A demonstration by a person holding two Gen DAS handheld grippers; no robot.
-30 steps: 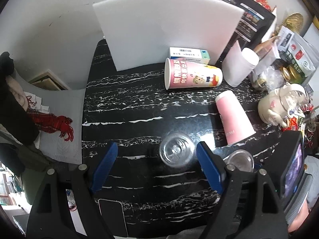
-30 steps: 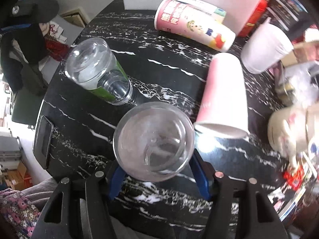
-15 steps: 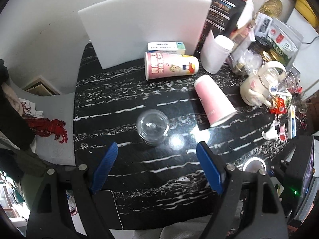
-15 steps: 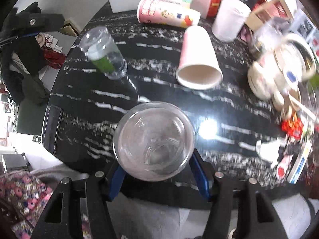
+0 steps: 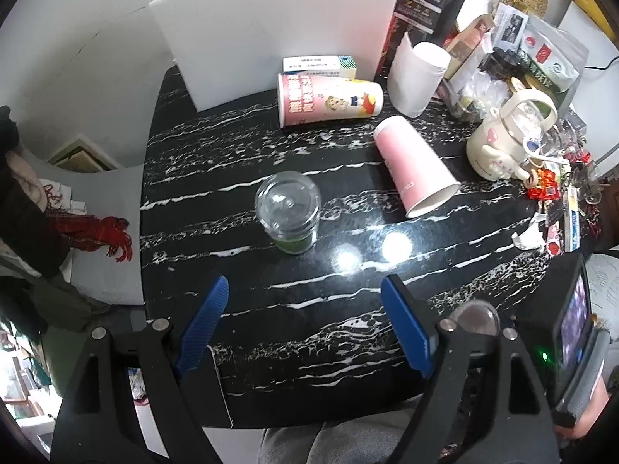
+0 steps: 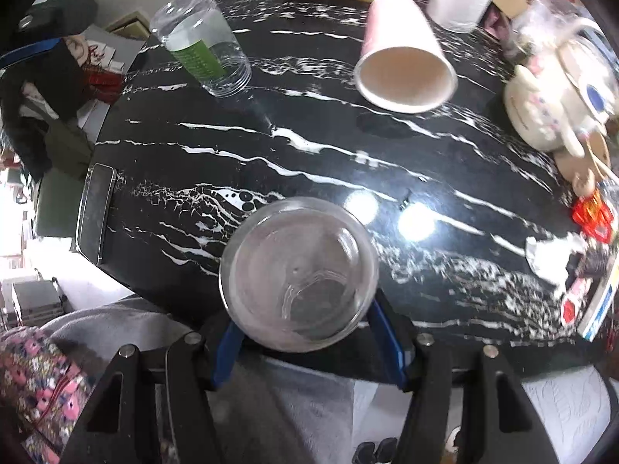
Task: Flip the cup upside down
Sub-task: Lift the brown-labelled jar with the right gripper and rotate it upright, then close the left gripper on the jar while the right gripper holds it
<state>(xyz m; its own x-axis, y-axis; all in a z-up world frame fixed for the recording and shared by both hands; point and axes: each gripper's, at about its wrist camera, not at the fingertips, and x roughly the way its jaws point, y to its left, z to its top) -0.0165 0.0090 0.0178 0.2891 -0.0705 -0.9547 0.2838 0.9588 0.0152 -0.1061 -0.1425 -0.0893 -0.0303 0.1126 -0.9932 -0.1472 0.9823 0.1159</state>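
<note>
1. Right wrist view: my right gripper (image 6: 305, 332) is closed on a clear cup (image 6: 298, 273), blue pads pressed against its sides, the round end facing the lens over the near edge of the black marble table (image 6: 348, 143).
2. From the left wrist view, my left gripper (image 5: 305, 323) is spread wide with nothing between its pads, hovering above the near part of the table.
3. A second clear cup with a green label (image 5: 288, 210) stands mouth-down on the table, well ahead of the left gripper and apart from it.
4. A plain pink paper cup (image 5: 414, 164) lies on its side to the right of that one, its open mouth toward me.
5. Behind it, a printed pink cup (image 5: 329, 98) lies on its side against a white foam board (image 5: 278, 27).
6. A phone (image 6: 94, 210) rests flat at the table's left edge.
</note>
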